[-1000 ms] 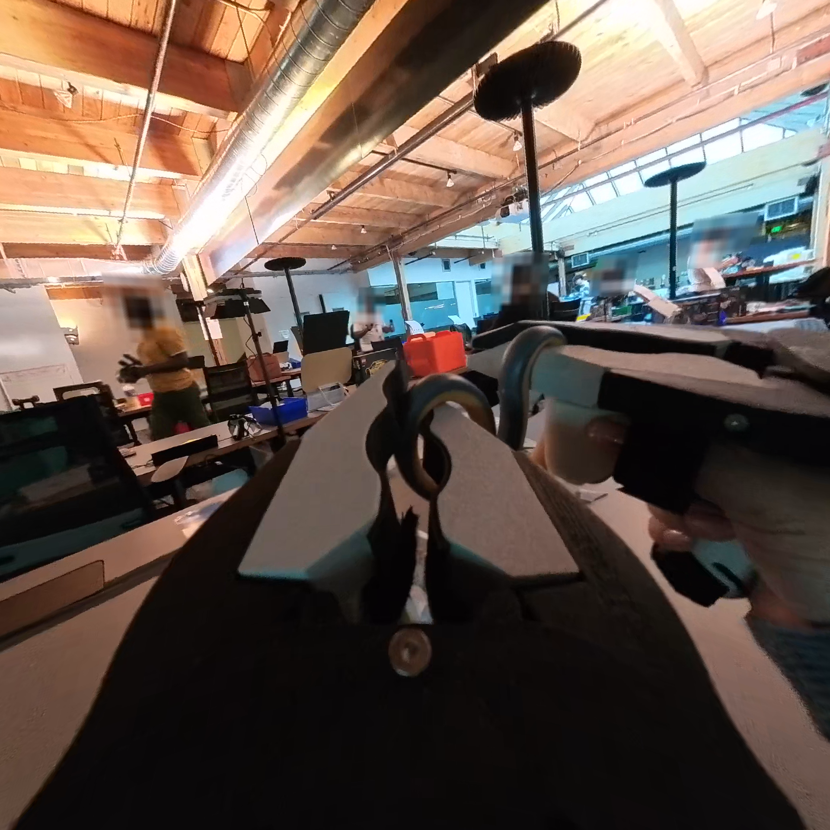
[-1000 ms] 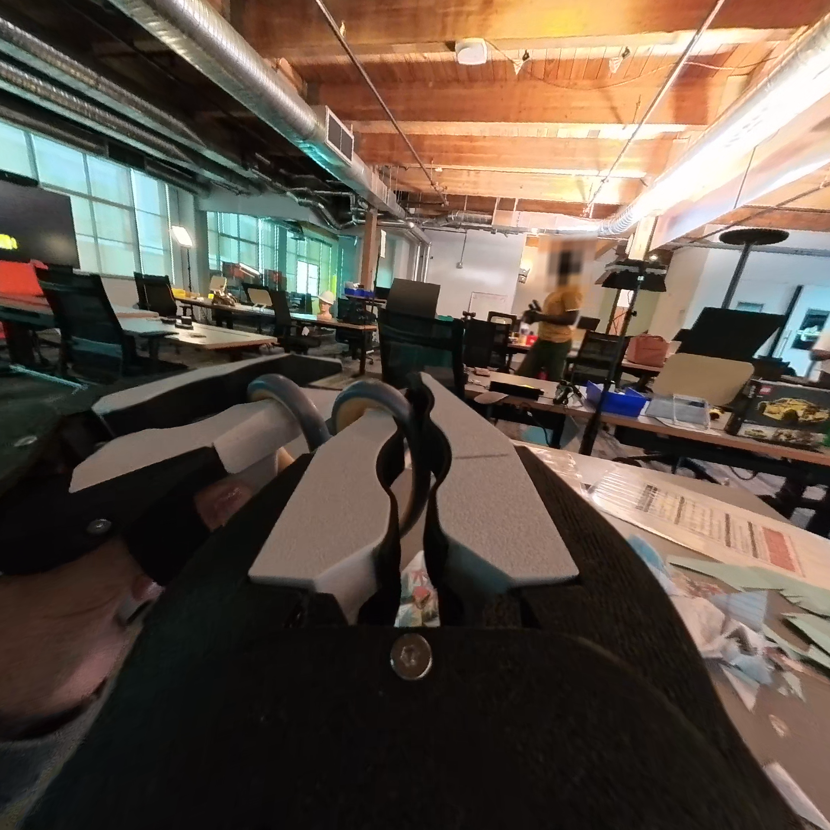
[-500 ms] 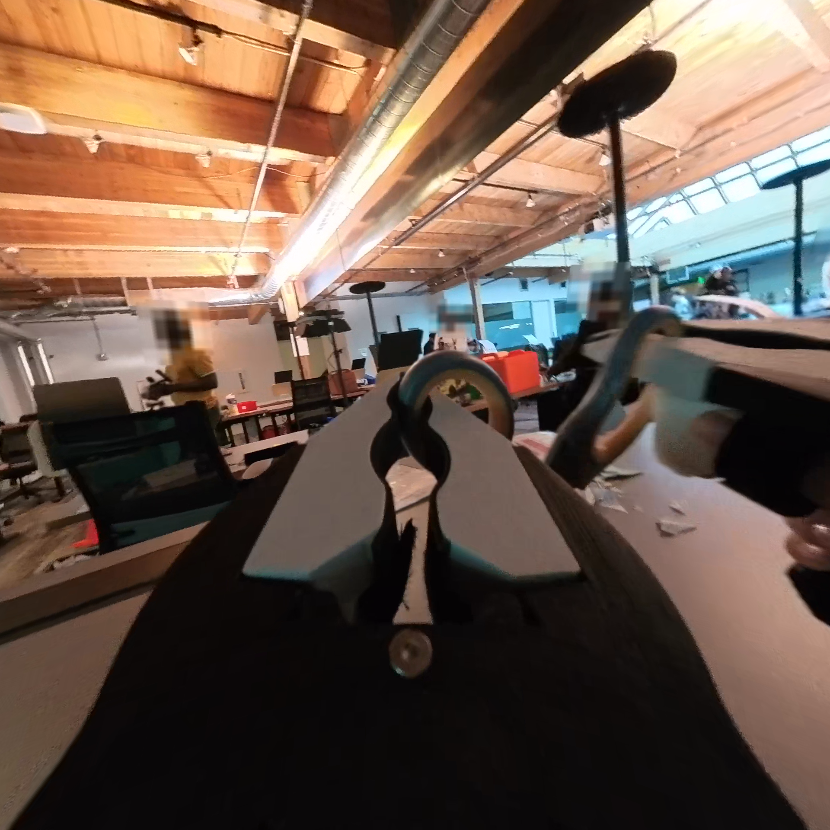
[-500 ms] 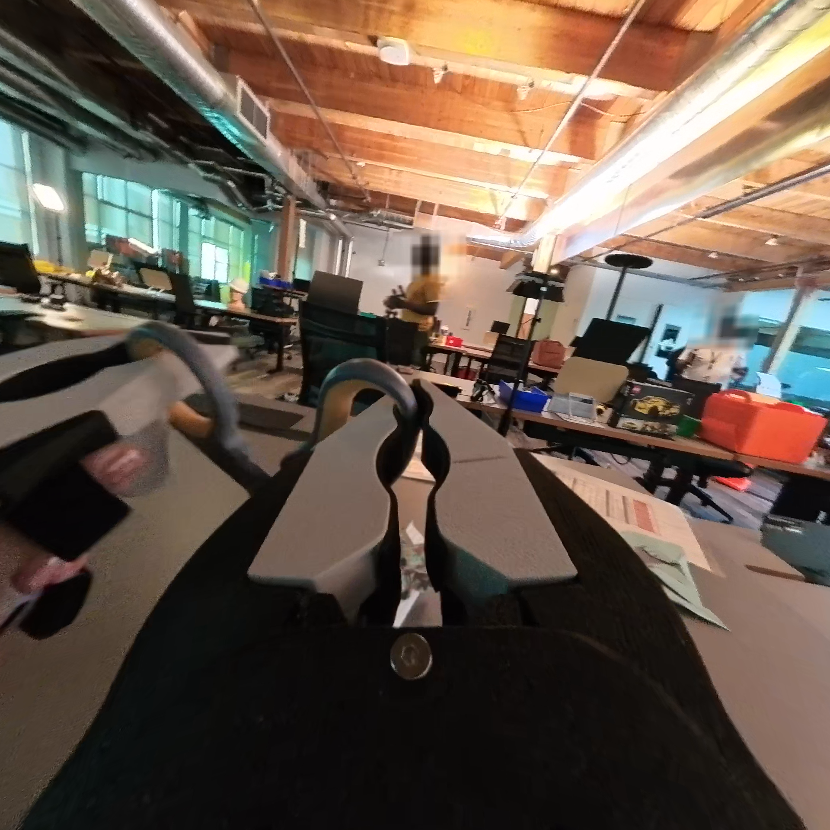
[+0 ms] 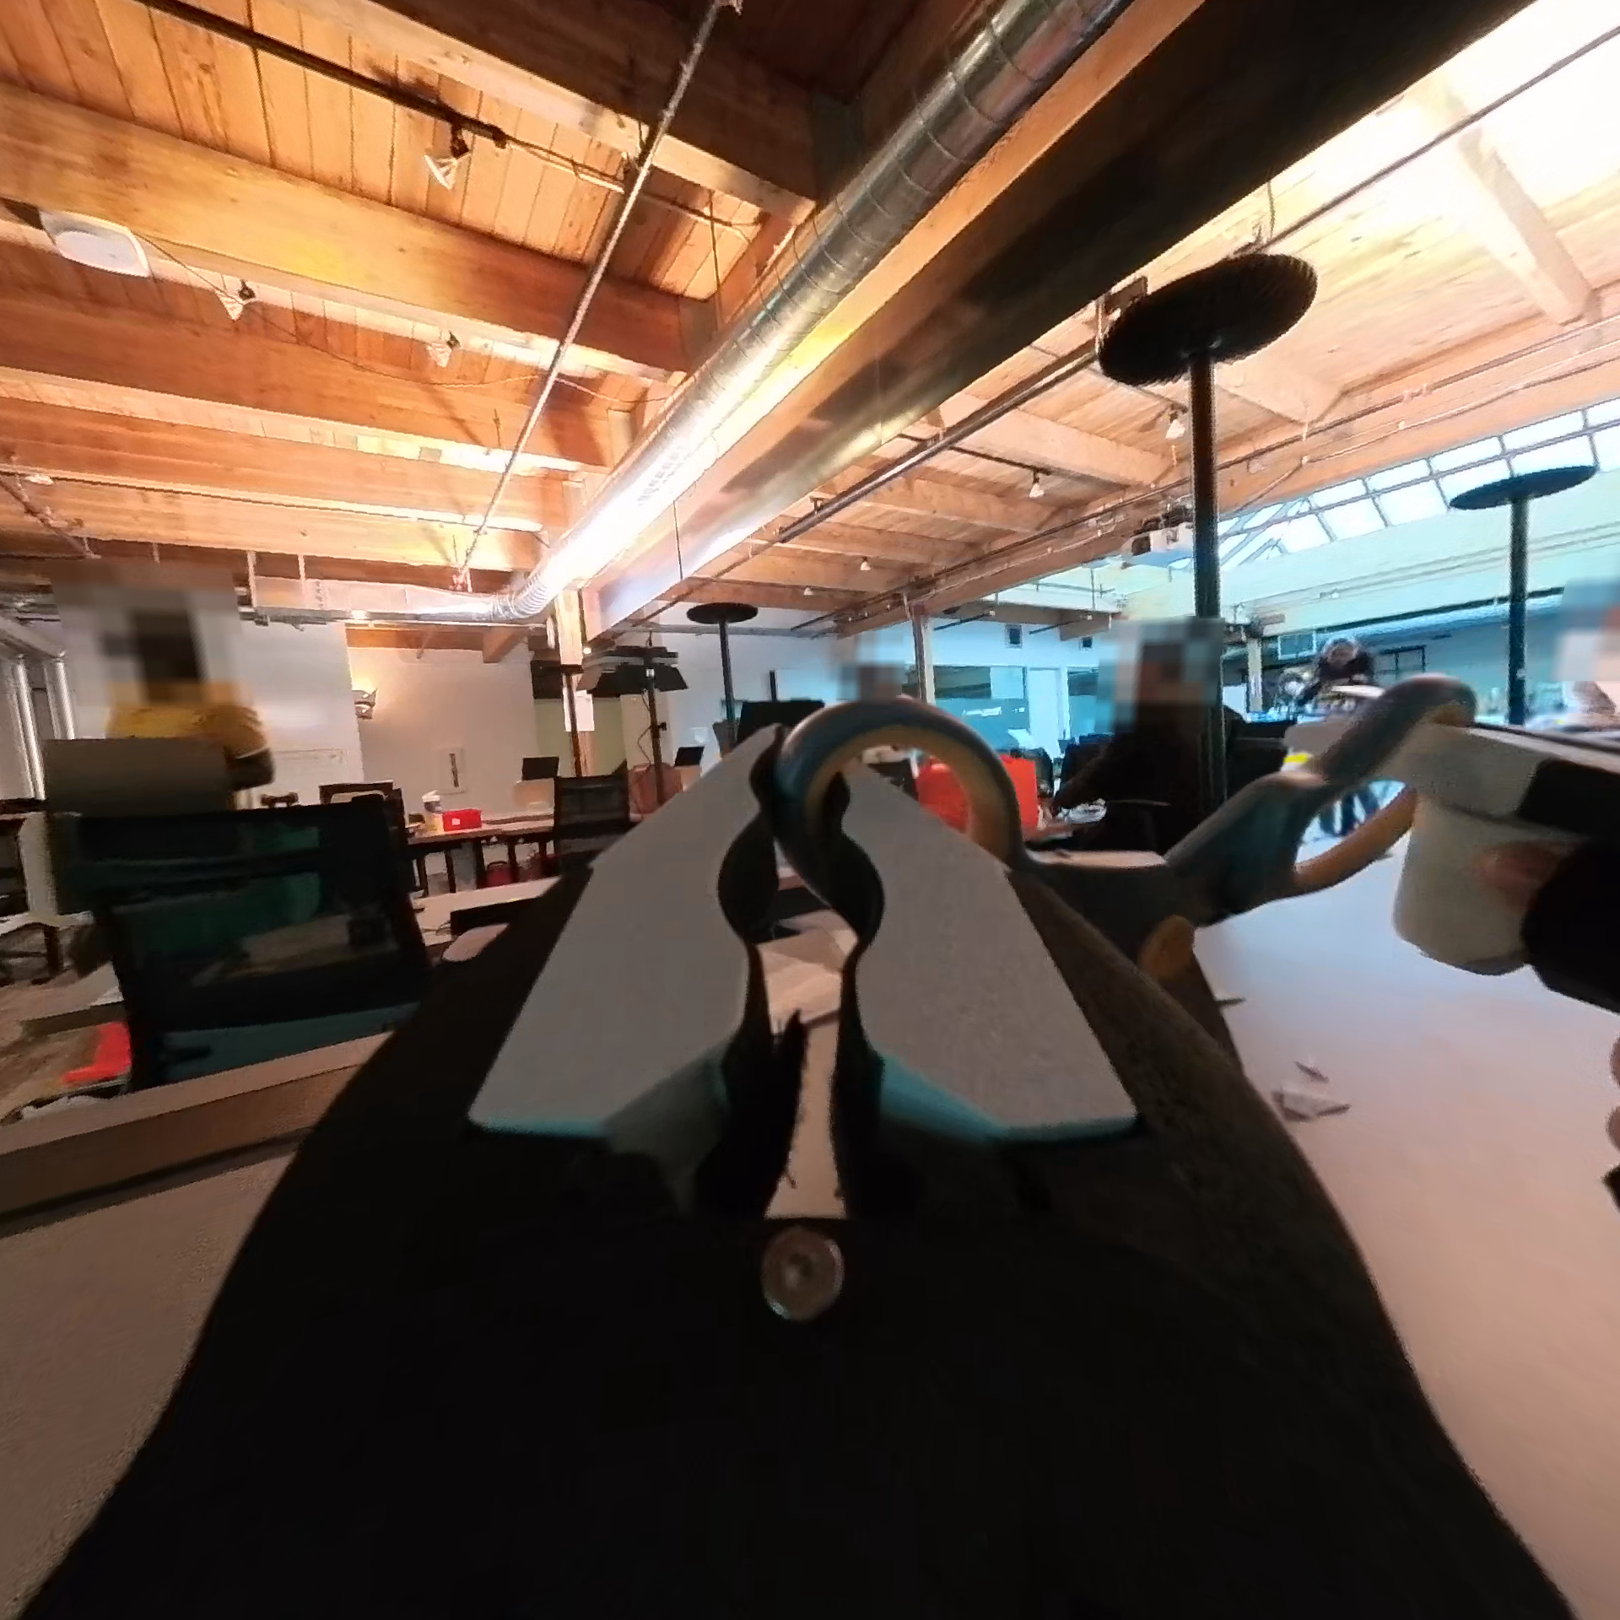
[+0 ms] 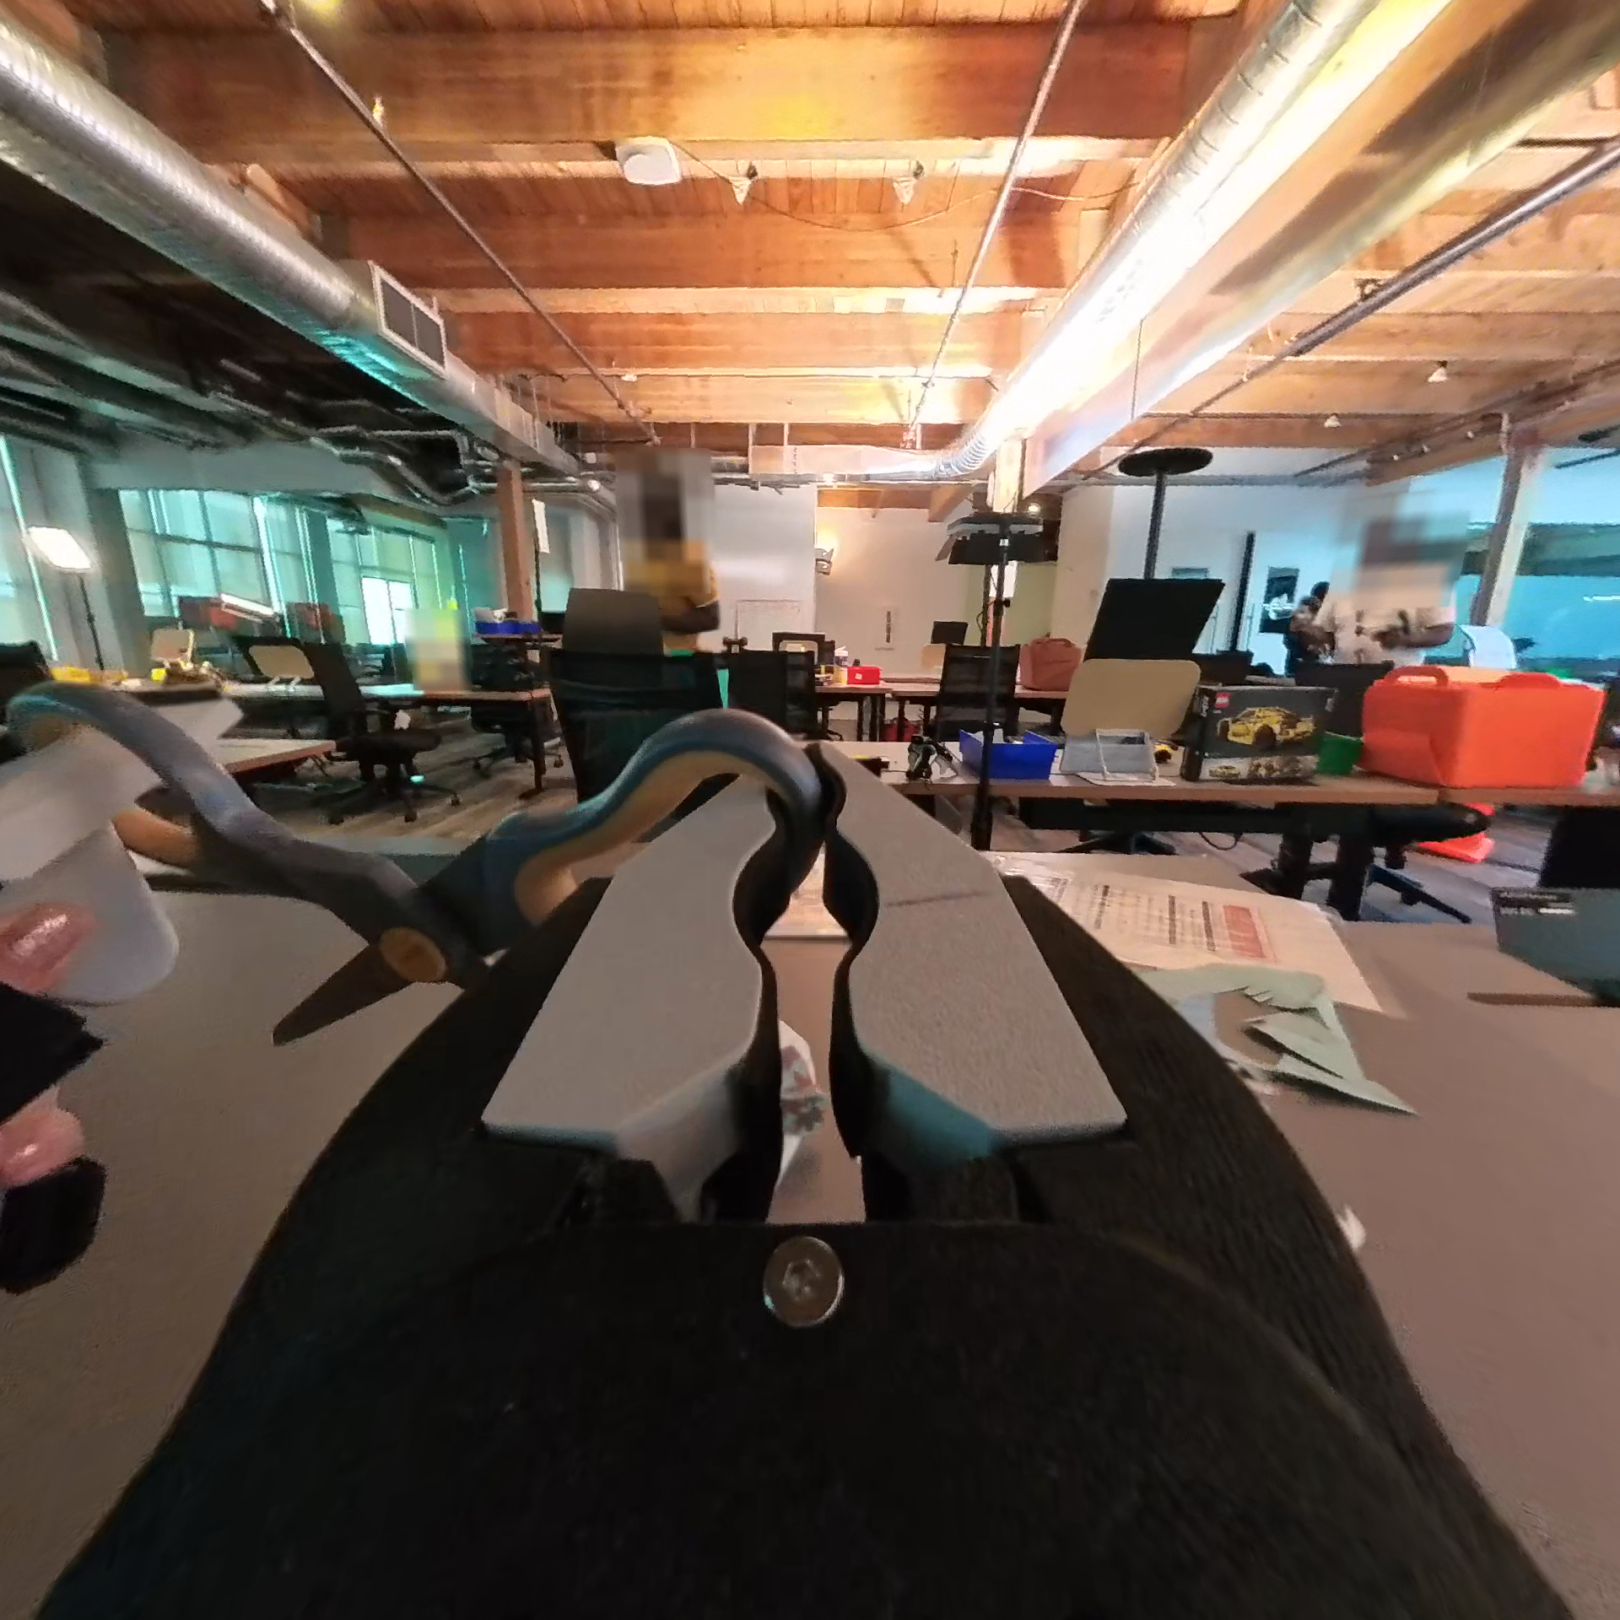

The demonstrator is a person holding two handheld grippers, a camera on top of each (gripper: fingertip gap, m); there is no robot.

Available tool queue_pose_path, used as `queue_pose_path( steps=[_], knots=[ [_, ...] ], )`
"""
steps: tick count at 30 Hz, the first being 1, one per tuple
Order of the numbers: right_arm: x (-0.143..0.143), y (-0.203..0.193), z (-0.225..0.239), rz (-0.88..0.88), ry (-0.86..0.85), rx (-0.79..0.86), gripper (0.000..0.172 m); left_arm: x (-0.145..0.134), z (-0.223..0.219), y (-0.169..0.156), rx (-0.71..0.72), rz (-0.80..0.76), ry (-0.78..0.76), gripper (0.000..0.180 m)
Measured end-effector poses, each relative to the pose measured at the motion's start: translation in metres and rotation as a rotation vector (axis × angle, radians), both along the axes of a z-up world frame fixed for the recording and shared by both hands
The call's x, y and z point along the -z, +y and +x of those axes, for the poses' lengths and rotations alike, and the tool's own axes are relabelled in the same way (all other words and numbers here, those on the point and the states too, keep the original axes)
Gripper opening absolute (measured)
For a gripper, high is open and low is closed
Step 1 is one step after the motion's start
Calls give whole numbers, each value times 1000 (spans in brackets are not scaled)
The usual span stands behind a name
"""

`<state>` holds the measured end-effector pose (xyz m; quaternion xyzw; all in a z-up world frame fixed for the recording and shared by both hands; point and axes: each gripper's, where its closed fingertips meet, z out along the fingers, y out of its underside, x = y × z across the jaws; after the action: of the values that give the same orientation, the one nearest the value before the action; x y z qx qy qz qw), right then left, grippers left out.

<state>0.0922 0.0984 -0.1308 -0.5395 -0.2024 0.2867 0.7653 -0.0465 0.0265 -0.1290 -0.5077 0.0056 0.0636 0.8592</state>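
A pair of scissors (image 6: 386, 885) with dark blue and tan handles is held up between two hand-held grippers above a grey table (image 6: 1446, 1227). The left gripper (image 5: 802, 771) is clamped shut on one handle loop (image 5: 912, 745), its grey fingers (image 5: 649, 947) pressing the loop near their tips. The right gripper (image 6: 820, 780) is clamped shut on the other handle loop (image 6: 701, 745) in the same way. In the right wrist view the scissor blades (image 6: 342, 991) point down and left, closed, above the bare tabletop, with the far handle running off to the left gripper and the fingertips of the hand (image 6: 39, 938) holding it.

The table's left edge (image 5: 131, 1140) runs close beside the left gripper, with a dark office chair (image 5: 237, 920) just beyond it. The tabletop right of the left gripper is mostly open, with a few small paper scraps (image 5: 1306, 1096). Right of the right gripper lie a printed sheet (image 6: 1175, 920) and pale green paper cuttings (image 6: 1297, 1043), near the gripper's body.

On a farther desk (image 6: 1140, 789) stand a blue bin (image 6: 1008, 754), its contents too small to tell, a boxed toy car kit (image 6: 1254, 732), and a closed orange case (image 6: 1481, 736). Chairs, desks and several people fill the room behind, under a wooden beamed ceiling (image 6: 789, 175).
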Motion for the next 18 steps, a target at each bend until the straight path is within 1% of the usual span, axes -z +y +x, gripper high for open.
queue_pose_path(
  steps=[5, 9, 12, 15, 18],
  knots=[
    [-12, -13, -2, -14, 160, -65, 0, -11, 2, -13, 73, 102, -61, 1],
    [-21, -24, -2, 12, 218, -77, 0, -17, -1, -20, 39, 130, -59, 1],
    [-26, -33, -5, 55, 199, -62, 0, -21, -6, -26, -33, 138, -42, 0],
    [-28, -36, -9, 89, 135, -19, 0, -24, -9, -30, -120, 127, 15, 0],
    [-27, -37, -13, 117, 63, 18, 0, -27, -11, -34, -165, 121, 50, 0]
  ],
)
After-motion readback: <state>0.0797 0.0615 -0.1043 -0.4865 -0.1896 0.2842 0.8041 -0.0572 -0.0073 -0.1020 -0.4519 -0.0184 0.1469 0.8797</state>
